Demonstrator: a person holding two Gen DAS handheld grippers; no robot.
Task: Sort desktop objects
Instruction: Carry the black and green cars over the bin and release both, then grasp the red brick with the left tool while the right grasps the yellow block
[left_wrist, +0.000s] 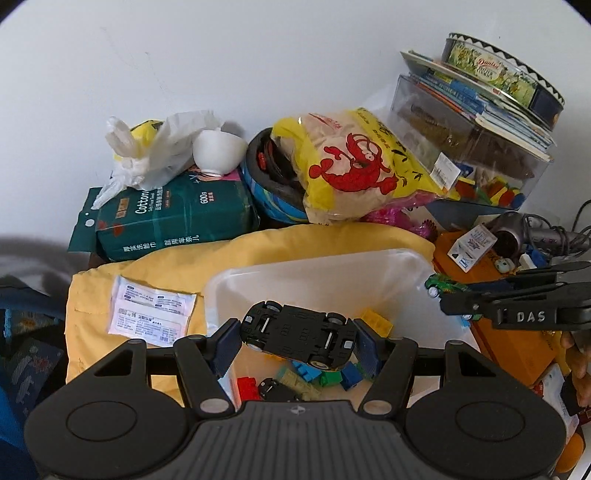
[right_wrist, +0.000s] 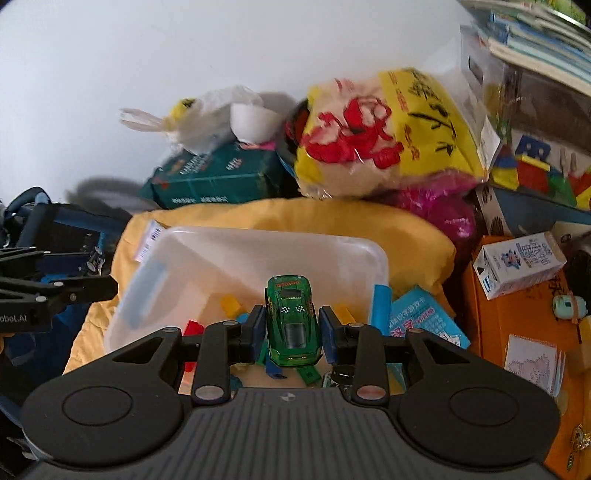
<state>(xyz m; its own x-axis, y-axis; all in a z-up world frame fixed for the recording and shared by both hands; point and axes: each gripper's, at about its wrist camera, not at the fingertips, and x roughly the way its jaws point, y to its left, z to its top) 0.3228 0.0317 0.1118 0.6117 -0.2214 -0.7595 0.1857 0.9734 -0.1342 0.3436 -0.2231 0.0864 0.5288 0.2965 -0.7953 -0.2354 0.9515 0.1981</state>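
Observation:
My left gripper (left_wrist: 297, 338) is shut on a black toy car (left_wrist: 295, 334), held crosswise by nose and tail with its underside up, above a clear plastic bin (left_wrist: 314, 273). My right gripper (right_wrist: 292, 326) is shut on a green toy car (right_wrist: 293, 321), clamped by its sides, roof up, over the same clear plastic bin (right_wrist: 258, 254). Several coloured building bricks (left_wrist: 317, 376) and another small dark car lie in the bin's bottom. The right gripper with the green car (left_wrist: 441, 286) also shows at the right edge of the left wrist view.
The bin sits on a yellow cushion (left_wrist: 155, 273). Behind stand a green tissue pack (left_wrist: 170, 218), a white bowl (left_wrist: 218, 149), a yellow lobster-print bag (left_wrist: 362, 166) and a clear box under books and a round tin (left_wrist: 506, 77). An orange box (right_wrist: 517, 325) with a milk carton (right_wrist: 521, 264) is at right.

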